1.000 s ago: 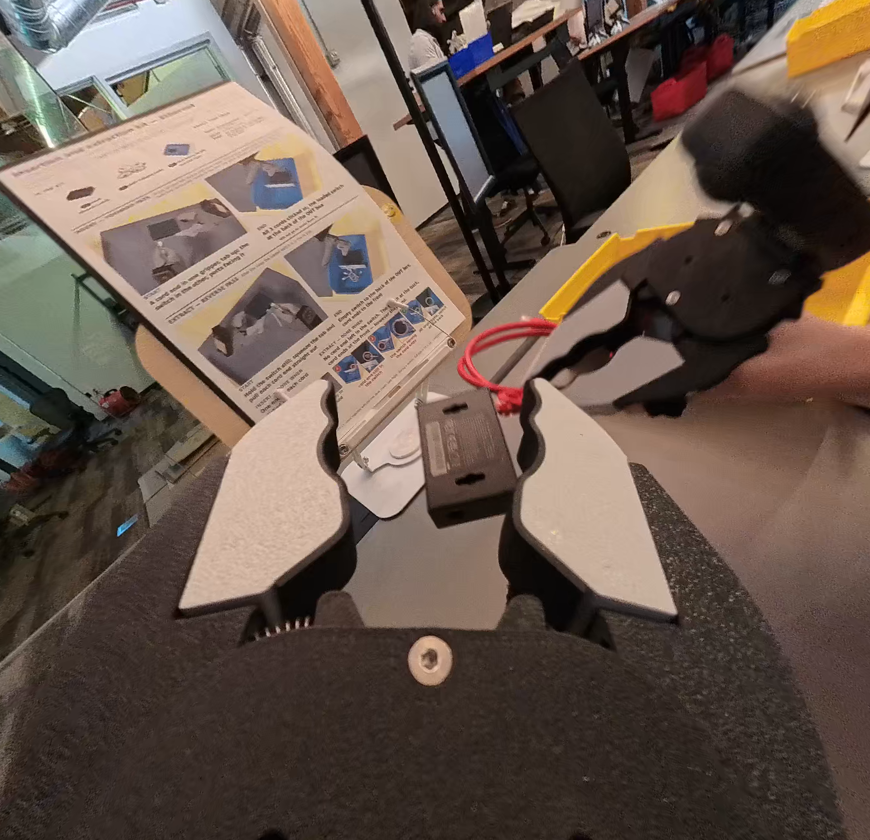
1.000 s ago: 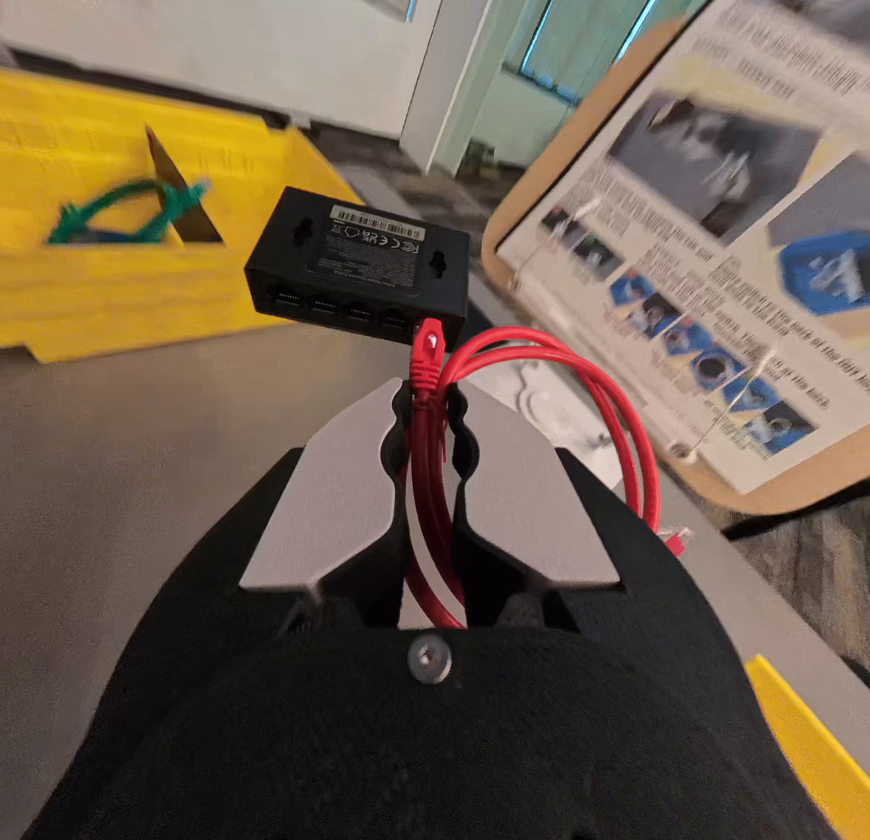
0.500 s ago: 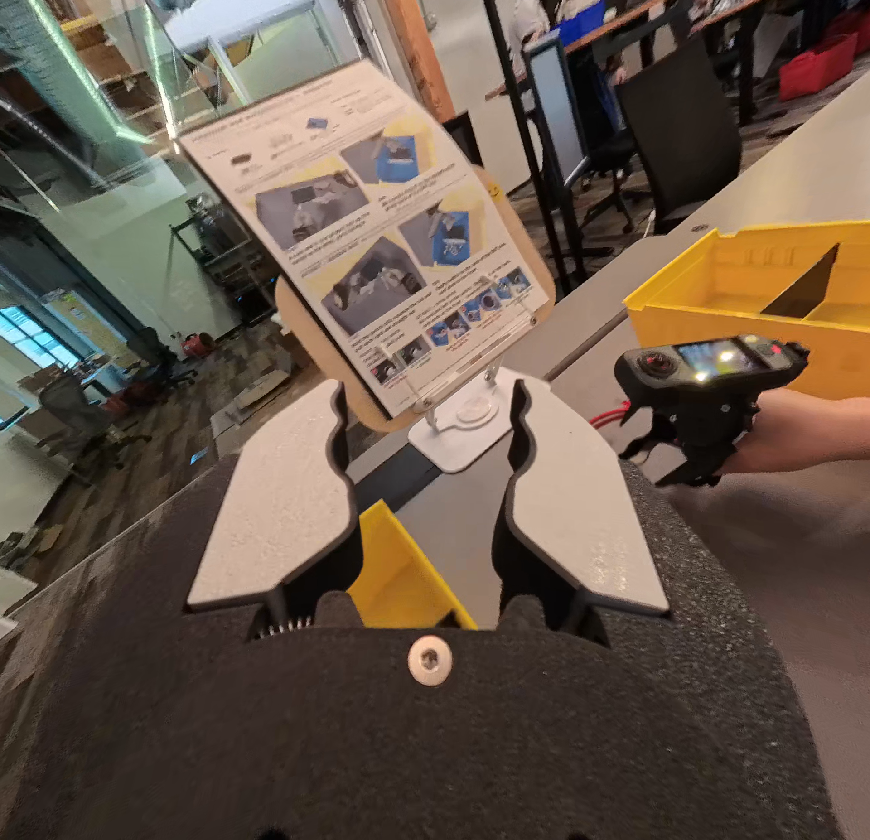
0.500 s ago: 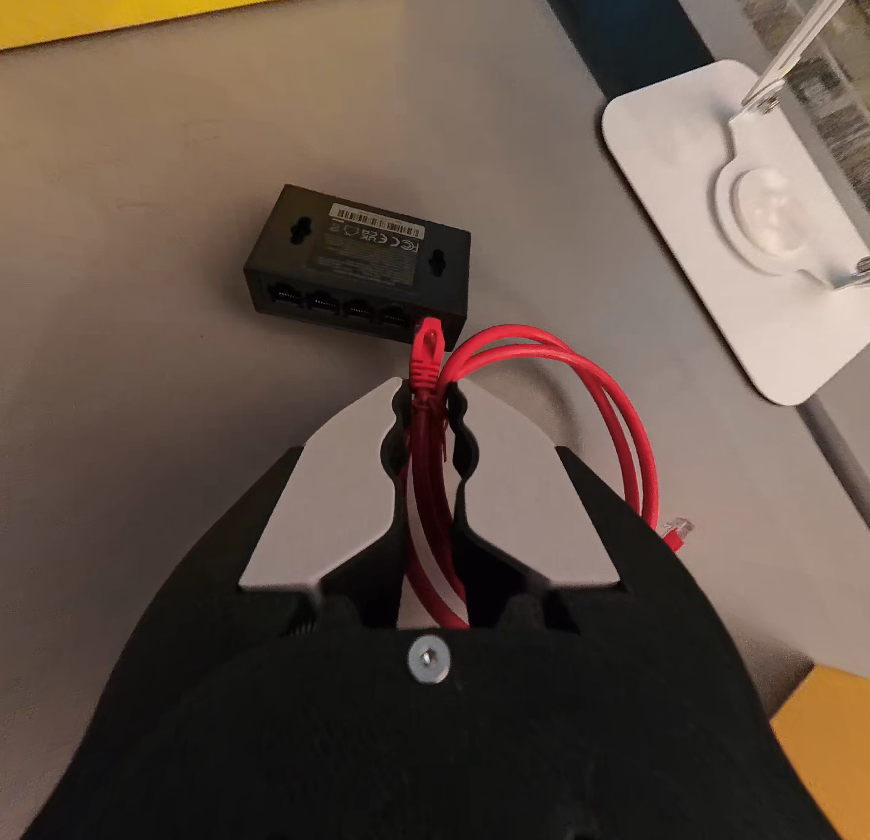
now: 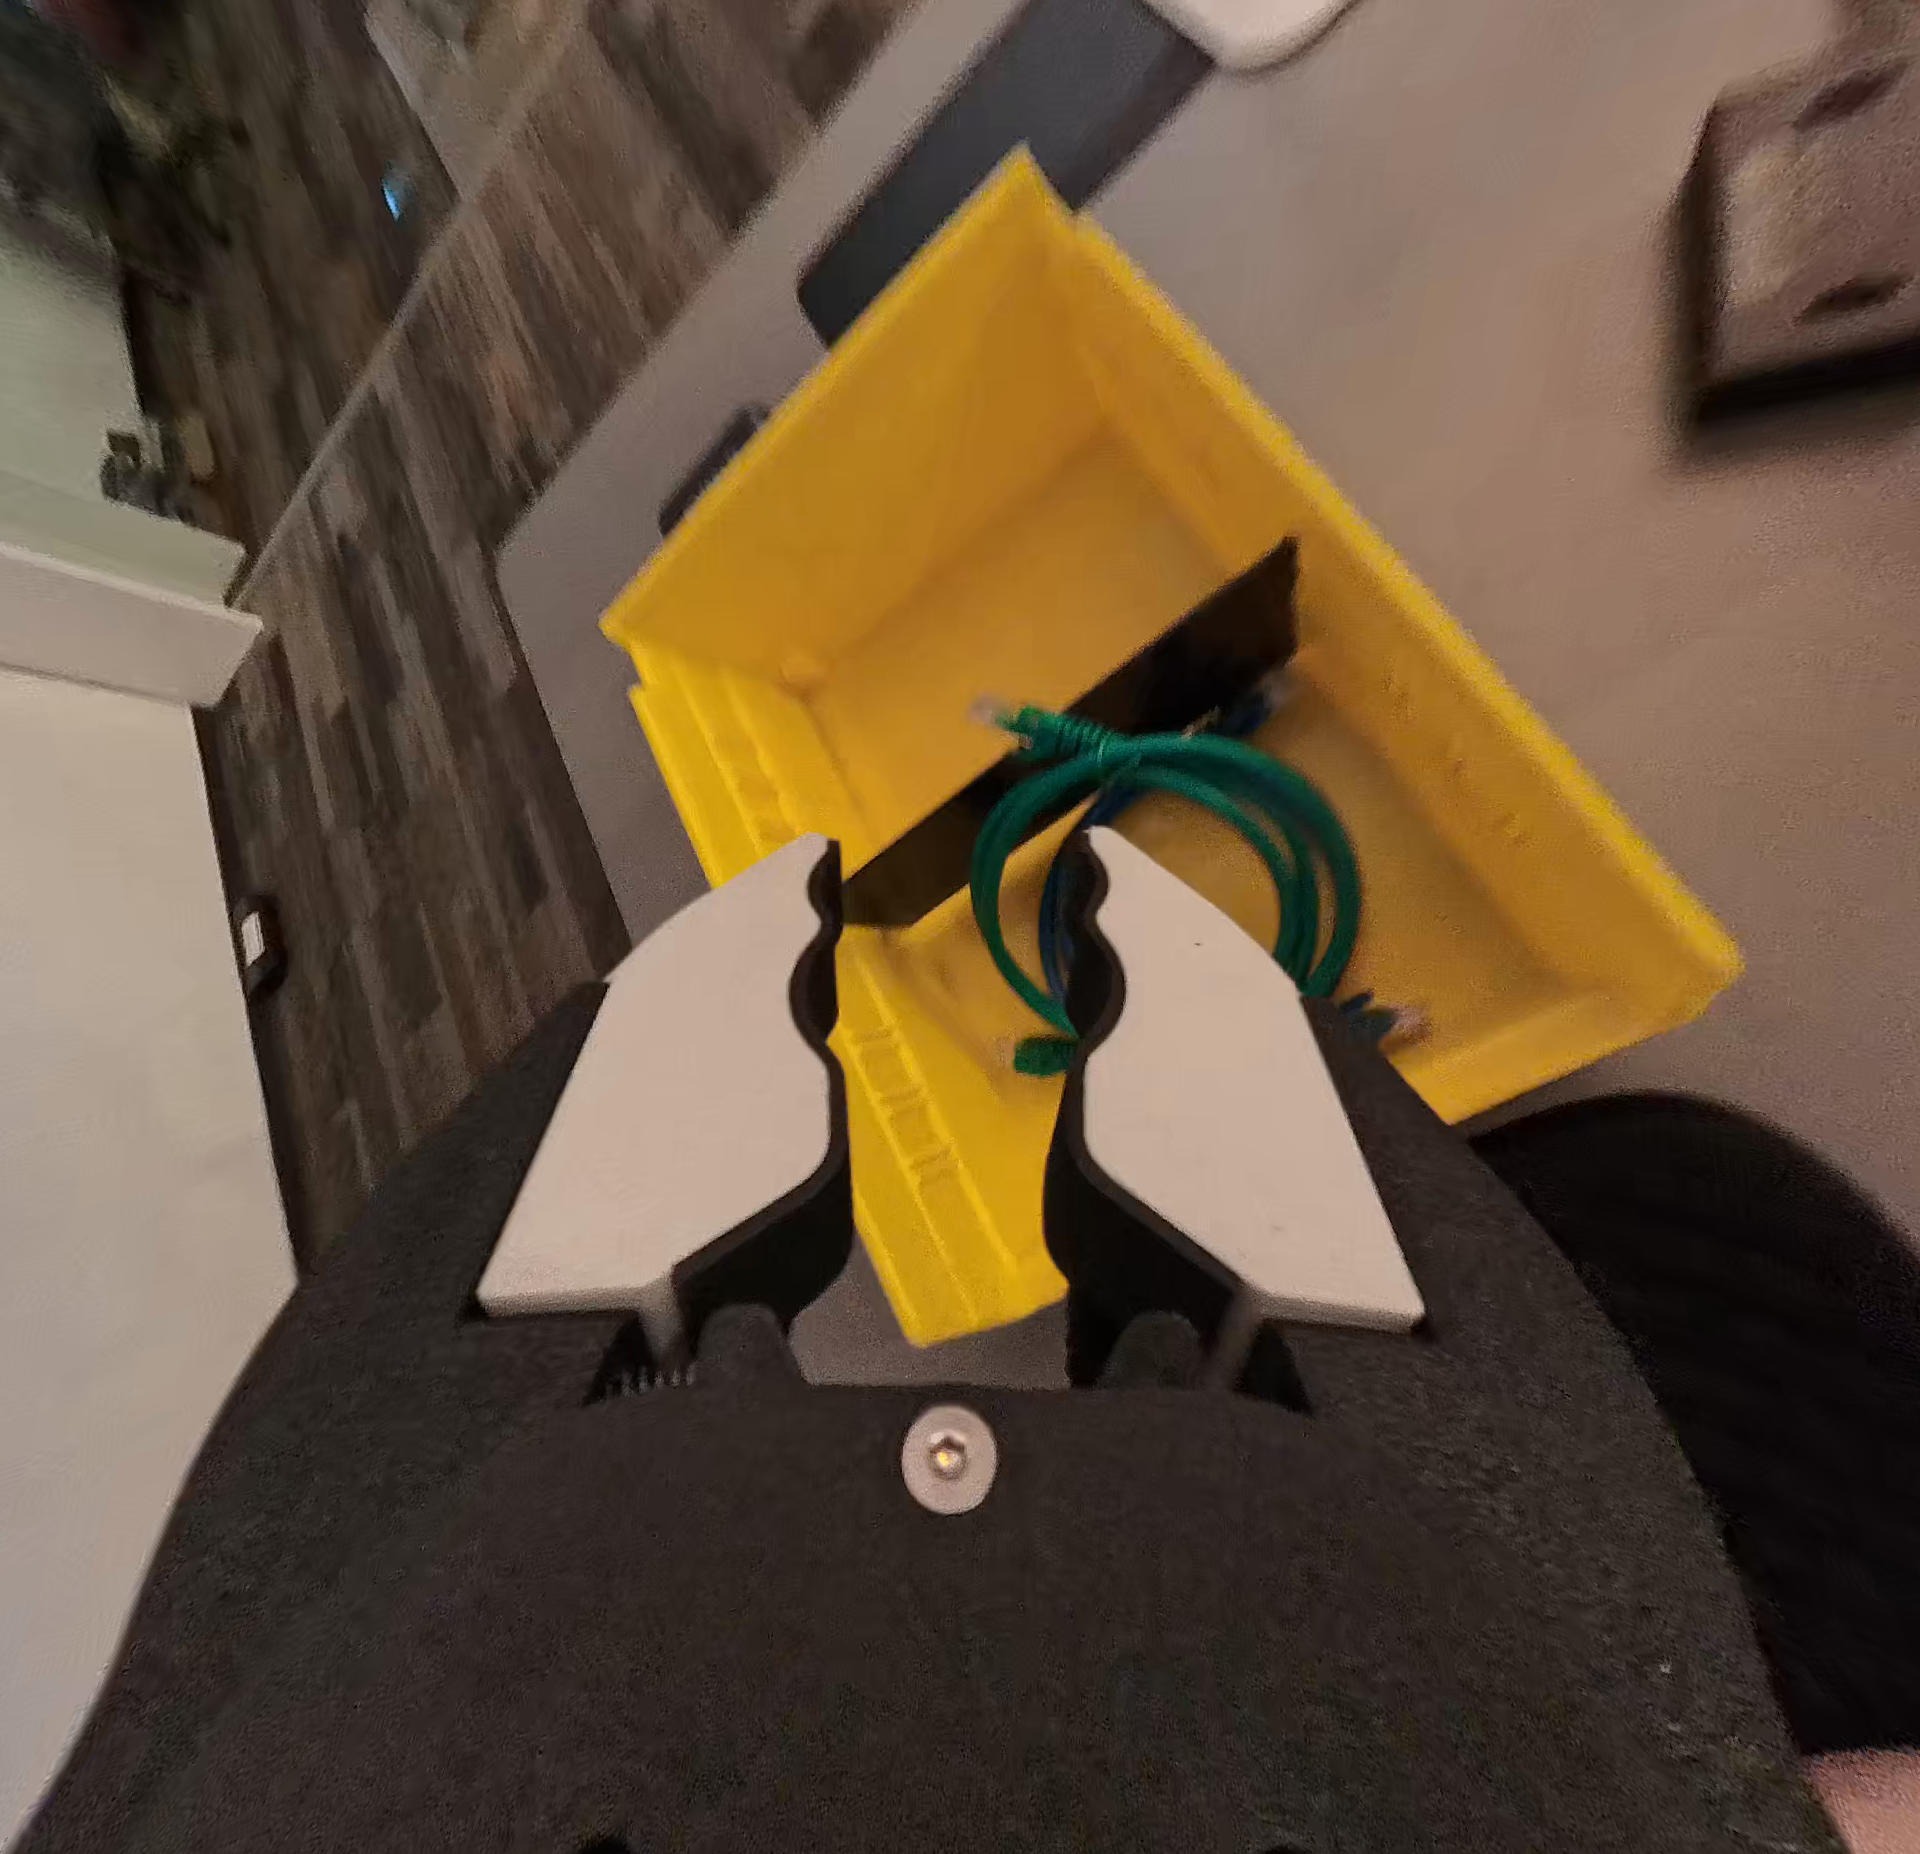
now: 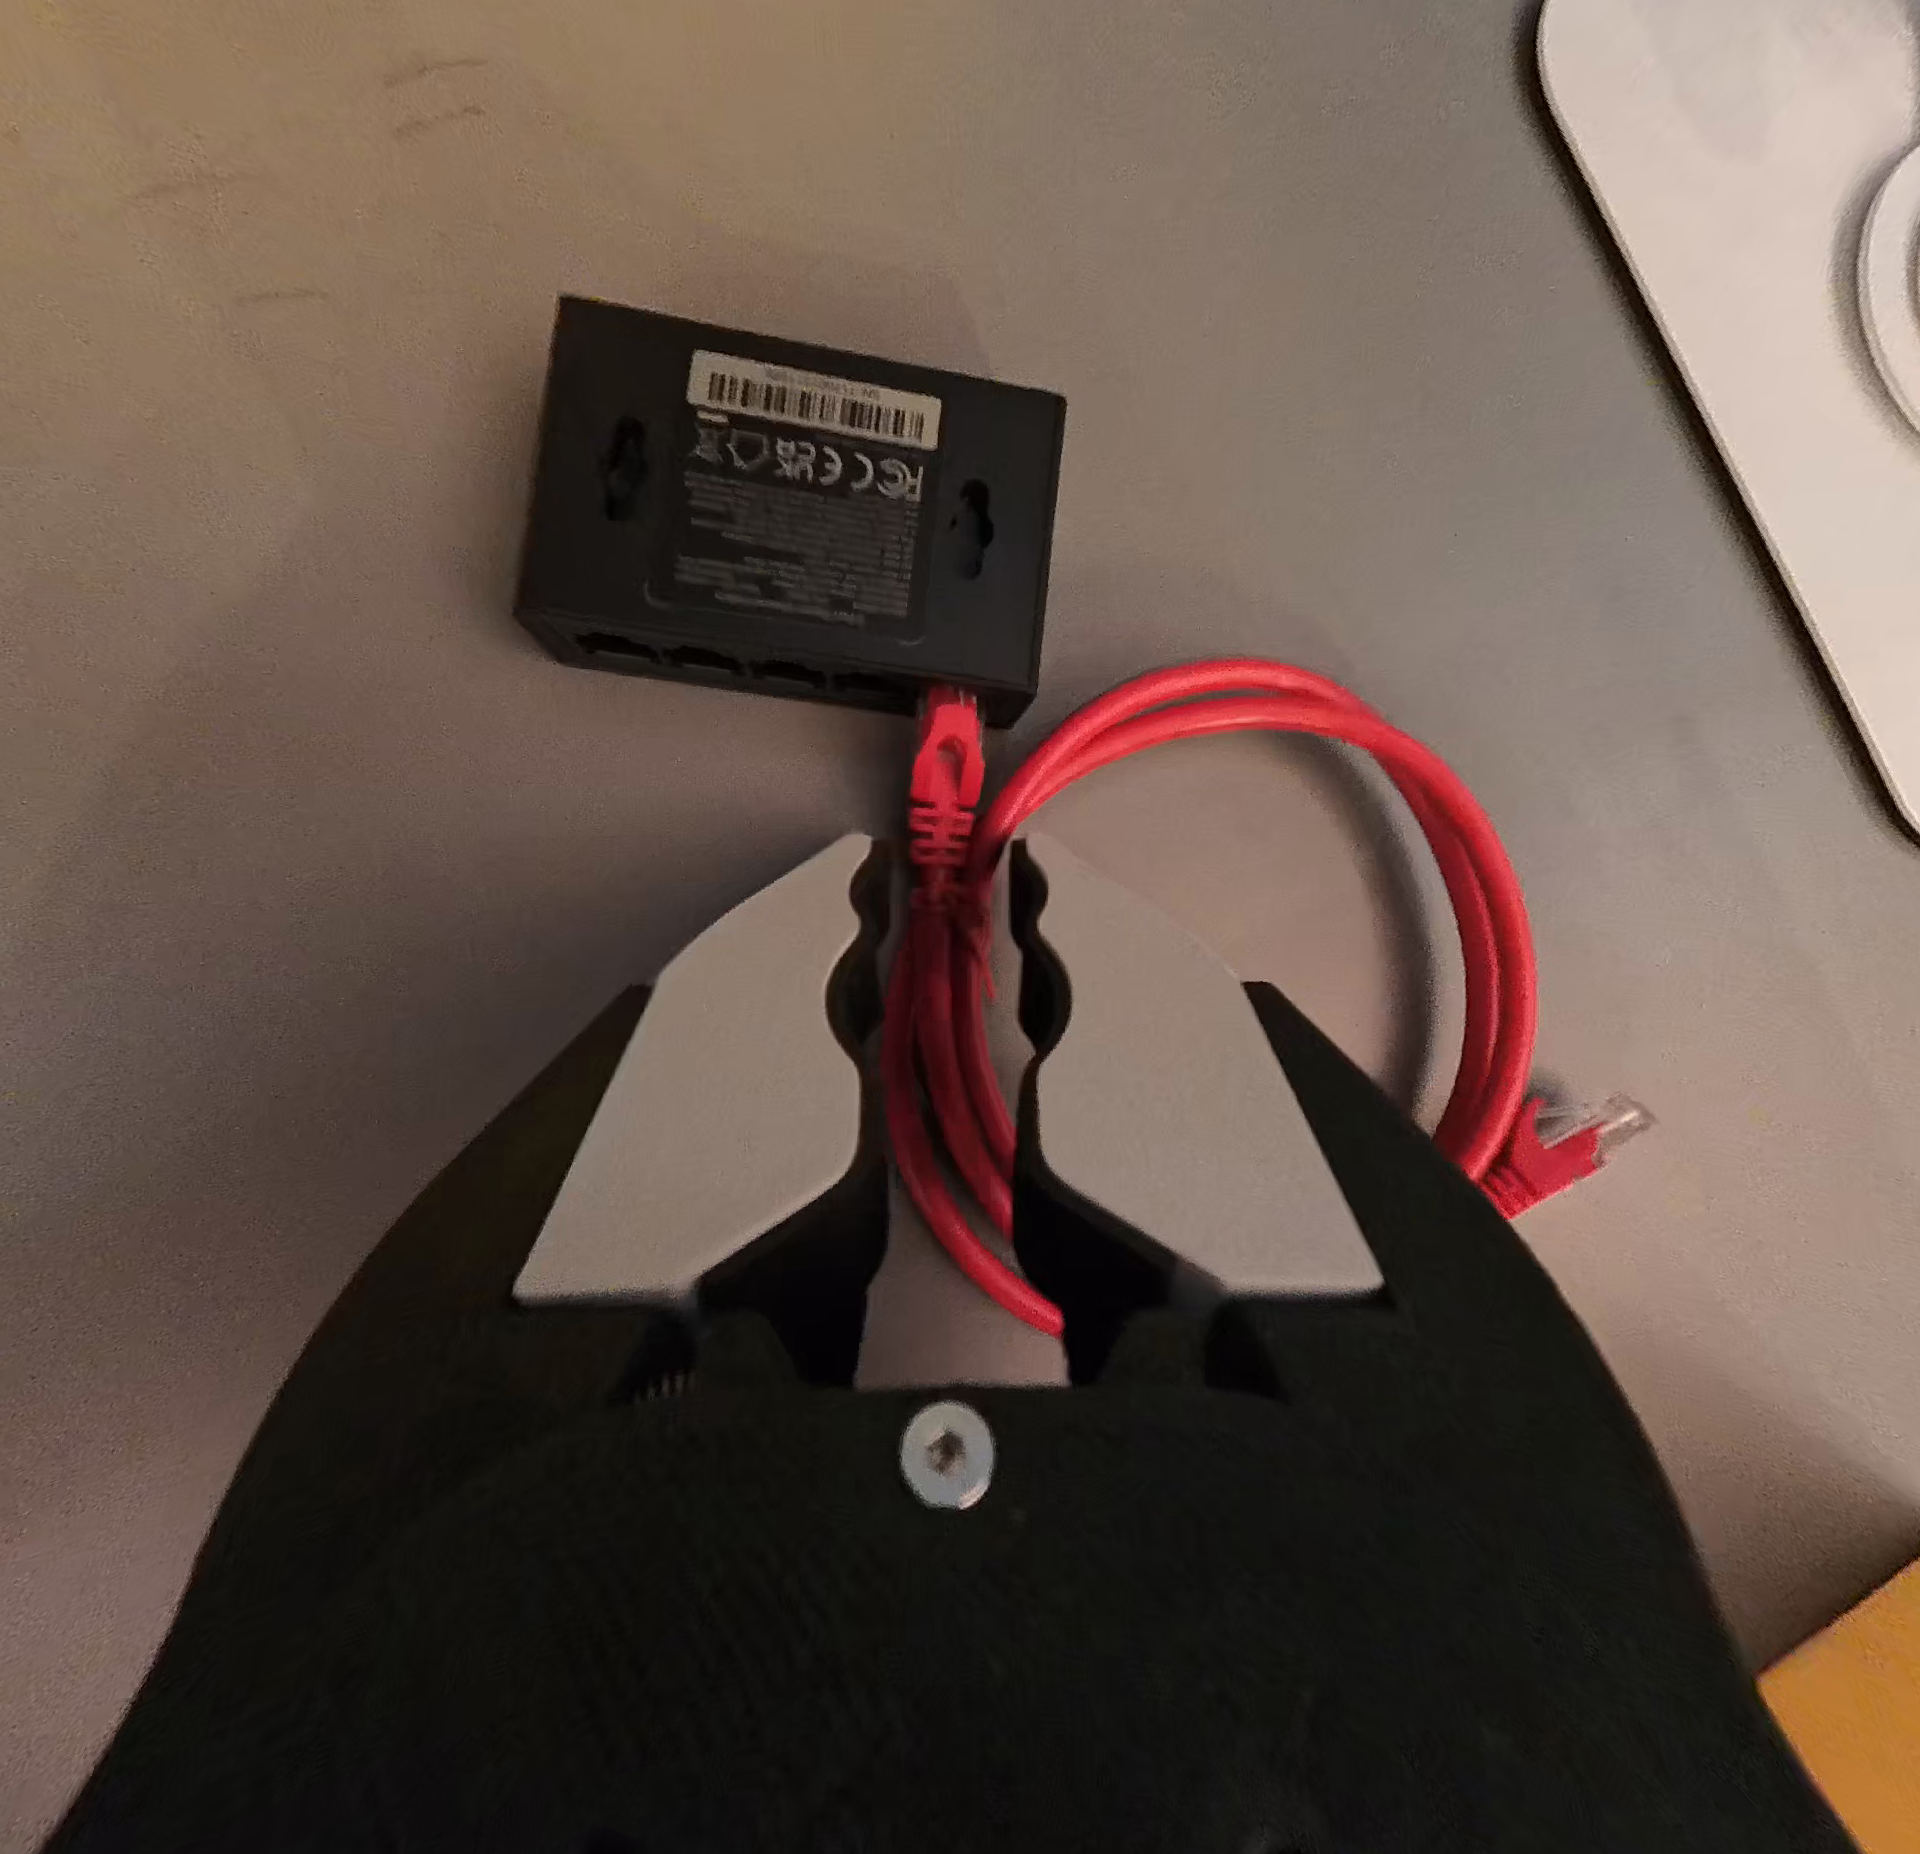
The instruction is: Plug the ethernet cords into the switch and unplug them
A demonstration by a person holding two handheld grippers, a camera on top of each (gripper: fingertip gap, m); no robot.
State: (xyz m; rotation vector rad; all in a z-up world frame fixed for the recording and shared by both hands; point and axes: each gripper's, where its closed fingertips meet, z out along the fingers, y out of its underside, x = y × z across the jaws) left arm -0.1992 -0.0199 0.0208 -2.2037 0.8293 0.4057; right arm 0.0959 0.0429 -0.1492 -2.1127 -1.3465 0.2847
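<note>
The black switch (image 6: 800, 516) lies label side up on the grey table. A red ethernet cord (image 6: 1455, 869) has one plug (image 6: 948, 755) in the switch's rightmost port, and its free plug (image 6: 1558, 1150) lies on the table. My right gripper (image 6: 940, 843) straddles the red cord just behind the plug, jaws slightly apart, thin gaps beside the cord. My left gripper (image 5: 956, 843) is open and empty above a yellow bin (image 5: 935, 557), which holds a coiled green cord (image 5: 1195, 765) with a blue cord (image 5: 1055, 900) under it. The switch shows blurred in the left wrist view (image 5: 1808, 235).
A black divider (image 5: 1174, 661) splits the yellow bin. The white base of a sign stand (image 6: 1714, 246) sits right of the switch. A second yellow bin corner (image 6: 1849, 1721) is at lower right. The table edge and floor (image 5: 416, 661) lie left of the bin. Measured from the fingertips, the black switch (image 6: 800, 516) is 6 centimeters or so from the right gripper and 30 centimeters from the left. My left wrist view (image 5: 1873, 172) looks at it from another angle.
My left gripper has swung down from facing the sign stand to hover over the yellow bin with the green cord. My right gripper's jaws have parted slightly around the red cord.
</note>
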